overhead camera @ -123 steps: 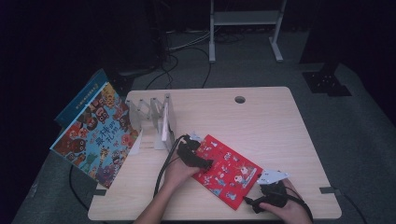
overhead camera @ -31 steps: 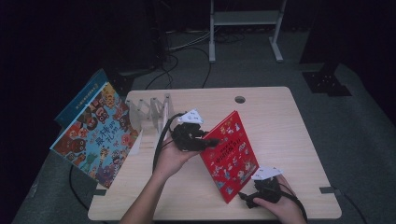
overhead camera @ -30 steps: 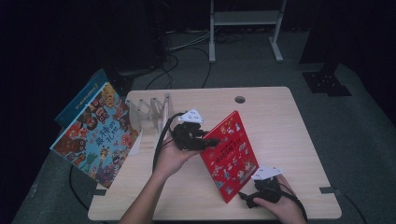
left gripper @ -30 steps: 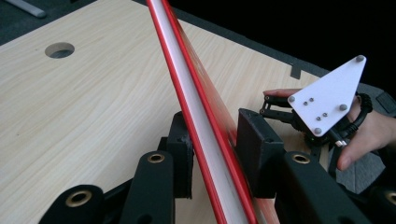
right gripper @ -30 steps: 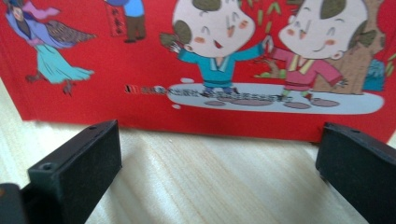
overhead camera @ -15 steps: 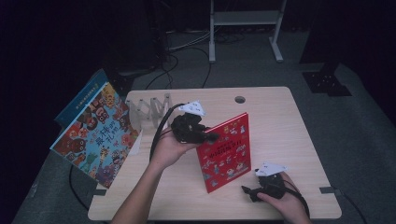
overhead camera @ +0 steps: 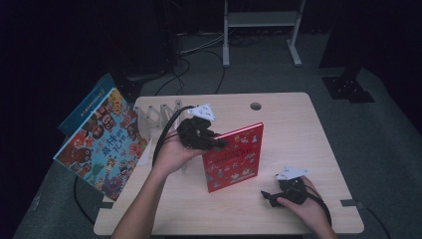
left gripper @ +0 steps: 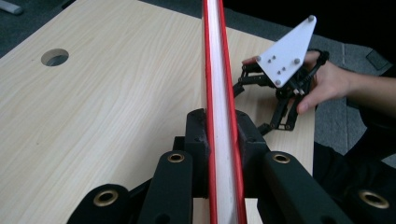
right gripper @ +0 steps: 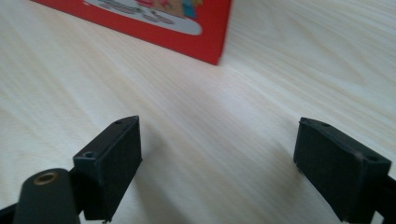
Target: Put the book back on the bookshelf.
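Two picture books lean off the far-left corner of the tabletop (overhead camera: 298,124), the front one (overhead camera: 102,144) bright with cartoon figures, and just right of them stands a pale slotted book rack (overhead camera: 154,113), still empty. Next comes the left gripper (overhead camera: 219,144), clamped on the upper left edge of a thin red book (overhead camera: 233,157), which it holds upright near the middle with the lower edge on or just above the wood. From that gripper's own camera, the book's (left gripper: 220,93) long edge runs straight away between the pads. Judging by this, the rack lies left and far of the book, so the left hand is the nearer one. Near right, the right gripper (overhead camera: 268,196) rests low, jaws wide and empty, pointing at the book's corner (right gripper: 205,42). Beyond lies dark floor with cables and a white stand (overhead camera: 261,20).
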{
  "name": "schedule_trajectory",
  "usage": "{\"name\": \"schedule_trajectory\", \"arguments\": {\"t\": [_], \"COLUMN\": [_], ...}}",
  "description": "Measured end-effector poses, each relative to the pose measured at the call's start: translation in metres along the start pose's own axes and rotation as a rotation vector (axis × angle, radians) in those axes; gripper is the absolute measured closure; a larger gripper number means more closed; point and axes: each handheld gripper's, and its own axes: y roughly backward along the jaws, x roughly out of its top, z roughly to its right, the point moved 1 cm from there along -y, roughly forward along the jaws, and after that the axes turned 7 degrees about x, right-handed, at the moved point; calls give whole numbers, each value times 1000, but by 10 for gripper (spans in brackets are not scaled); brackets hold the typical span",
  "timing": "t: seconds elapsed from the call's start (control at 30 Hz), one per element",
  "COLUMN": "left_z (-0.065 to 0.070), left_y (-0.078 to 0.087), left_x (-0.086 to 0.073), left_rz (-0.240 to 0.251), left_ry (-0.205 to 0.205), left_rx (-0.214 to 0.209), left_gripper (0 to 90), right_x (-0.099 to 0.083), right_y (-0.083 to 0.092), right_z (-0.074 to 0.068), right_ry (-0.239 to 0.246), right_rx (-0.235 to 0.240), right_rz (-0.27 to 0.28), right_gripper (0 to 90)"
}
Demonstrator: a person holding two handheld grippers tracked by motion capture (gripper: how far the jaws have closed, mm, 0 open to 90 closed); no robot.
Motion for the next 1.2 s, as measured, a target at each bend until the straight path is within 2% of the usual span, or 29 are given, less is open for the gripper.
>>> {"name": "schedule_trajectory", "arguments": {"t": [0.07,0.23,0.37,0.47,0.6,0.7,0.77,0.93,1.0,1.2], "left_z": [-1,-2,0,2,6,6,6,7,9,10], "left_y": [0,-2,-9,-15,-23,-26,-27,-27,-26,-20], "left_x": [5,13,24,30,38,41,44,48,49,47], "left_rz": [-13,-28,-59,-67,-90,-102,-129,-159,-175,-191], "left_ry": [-12,-26,-56,-63,-85,-89,-96,-86,-91,-85], "left_rx": [8,-5,-12,-30,-24,-21,-15,-16,-3,13], "left_gripper": [771,748,741,740,734,736,758,787,790,791], "right_x": [1,0,0,0,-1,-1,-1,-1,-1,1], "right_y": [0,0,0,0,0,0,0,0,0,3], "right_z": [6,11,14,15,16,17,17,18,19,25], "right_ry": [-9,-25,-28,-31,-32,-32,-31,-33,-34,-43], "right_rx": [-12,-22,-29,-32,-35,-36,-37,-37,-38,-38], "right_rz": [-1,1,6,8,10,12,14,15,15,14], "right_gripper": [142,142,142,142,143,143,143,143,143,146]}}
